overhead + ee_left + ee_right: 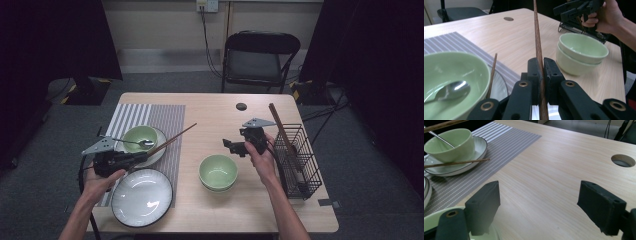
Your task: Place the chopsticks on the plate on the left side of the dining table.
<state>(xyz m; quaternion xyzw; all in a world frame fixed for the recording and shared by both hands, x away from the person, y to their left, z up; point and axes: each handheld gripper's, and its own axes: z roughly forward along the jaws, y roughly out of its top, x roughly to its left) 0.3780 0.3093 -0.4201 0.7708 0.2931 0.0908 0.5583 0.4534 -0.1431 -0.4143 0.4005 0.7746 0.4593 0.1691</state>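
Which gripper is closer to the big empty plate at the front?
The left. The left gripper is just above the plate's far rim, shut on a chopstick. The right gripper is open, farther right, past the stacked green bowls.

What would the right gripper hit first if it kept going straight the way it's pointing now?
Probably nothing soon: the open right gripper looks along bare table. Farther on in that line lie the striped placemat and the green bowl on its plate, though depth is hard to judge.
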